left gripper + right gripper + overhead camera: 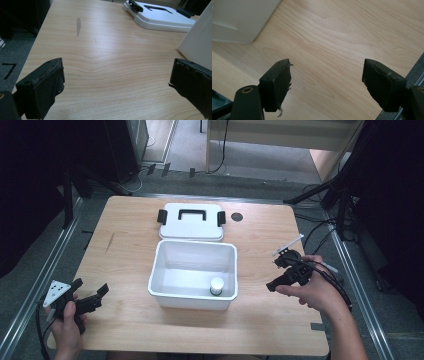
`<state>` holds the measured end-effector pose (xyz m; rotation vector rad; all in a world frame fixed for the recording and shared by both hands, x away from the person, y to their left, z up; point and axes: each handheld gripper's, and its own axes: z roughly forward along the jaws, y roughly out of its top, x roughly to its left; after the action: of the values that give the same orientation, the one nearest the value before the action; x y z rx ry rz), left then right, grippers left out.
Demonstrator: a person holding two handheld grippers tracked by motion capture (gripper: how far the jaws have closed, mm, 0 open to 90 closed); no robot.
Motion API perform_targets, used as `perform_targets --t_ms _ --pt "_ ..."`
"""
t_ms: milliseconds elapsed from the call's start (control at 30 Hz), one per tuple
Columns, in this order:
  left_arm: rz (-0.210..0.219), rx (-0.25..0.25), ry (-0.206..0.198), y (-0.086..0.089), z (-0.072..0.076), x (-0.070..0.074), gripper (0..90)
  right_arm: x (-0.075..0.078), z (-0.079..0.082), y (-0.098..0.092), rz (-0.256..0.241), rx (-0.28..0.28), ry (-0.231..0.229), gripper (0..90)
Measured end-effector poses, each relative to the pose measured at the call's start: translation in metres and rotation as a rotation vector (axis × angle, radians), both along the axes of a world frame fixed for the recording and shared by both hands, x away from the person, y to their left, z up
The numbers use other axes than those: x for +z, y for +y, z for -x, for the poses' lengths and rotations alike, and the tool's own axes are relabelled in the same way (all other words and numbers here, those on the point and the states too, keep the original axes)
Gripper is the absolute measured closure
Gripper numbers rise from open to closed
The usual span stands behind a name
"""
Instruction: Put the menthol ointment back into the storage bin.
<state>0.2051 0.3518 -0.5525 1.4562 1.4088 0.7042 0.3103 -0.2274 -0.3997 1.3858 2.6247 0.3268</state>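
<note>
High view: white bin at centre of tabletop w/ small white-capped jar in its near-right corner, lid flat just behind; left hand-held gripper & right hand-held gripper flank the bin, both jaws spread, empty.

A lab-style recording bay; a wooden table framed by metal rails, black curtains, tripod legs and loose cables.
</note>
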Motion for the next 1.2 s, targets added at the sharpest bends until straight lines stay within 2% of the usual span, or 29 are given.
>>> perform_targets --t_ms 100,167,233,367,533,600,700,800,867,967,1100,1200 --pt "-0.003 0.0 0.003 0.0 0.0 0.0 0.2 -0.015 0.005 -0.014 -0.005 -0.02 -0.026 23.3" --pt "-0.007 0.0 0.004 0.0 0.0 0.0 0.2 -0.023 0.007 -0.022 -0.01 -0.04 -0.065 23.1" --pt "-0.005 -0.002 0.004 0.0 0.0 0.0 0.2 -0.031 0.01 -0.031 -0.04 -0.071 -0.105 23.0" --pt "-0.004 -0.002 0.003 0.0 0.0 0.0 0.2 -0.048 0.019 -0.048 -0.098 -0.105 -0.144 21.9" --pt "-0.013 -0.003 0.001 -0.001 0.0 0.0 0.2 -0.069 0.03 -0.064 -0.134 -0.137 -0.209 21.7" --pt "-0.016 -0.001 0.001 -0.001 0.0 0.0 0.2 -0.077 0.035 -0.069 -0.153 -0.155 -0.254 22.0" --pt "-0.021 -0.001 0.003 -0.002 -0.001 0.0 0.2 -0.093 0.041 -0.08 -0.165 -0.223 -0.346 24.0" --pt "-0.022 -0.001 0.005 -0.002 -0.001 0.0 0.2 -0.113 0.046 -0.091 -0.239 -0.285 -0.403 25.8" --pt "-0.021 -0.001 0.007 -0.002 -0.001 0.0 0.2 -0.125 0.05 -0.097 -0.29 -0.3 -0.441 24.5" --pt "-0.014 -0.002 0.008 -0.001 -0.001 0.0 0.2 -0.134 0.058 -0.102 -0.4 -0.32 -0.517 23.6" --pt "-0.013 -0.001 0.009 -0.002 -0.001 0.0 0.2 -0.139 0.066 -0.106 -0.47 -0.34 -0.608 23.8" --pt "-0.015 -0.002 0.011 -0.002 -0.001 0.0 0.2 -0.142 0.069 -0.108 -0.515 -0.356 -0.627 23.9"
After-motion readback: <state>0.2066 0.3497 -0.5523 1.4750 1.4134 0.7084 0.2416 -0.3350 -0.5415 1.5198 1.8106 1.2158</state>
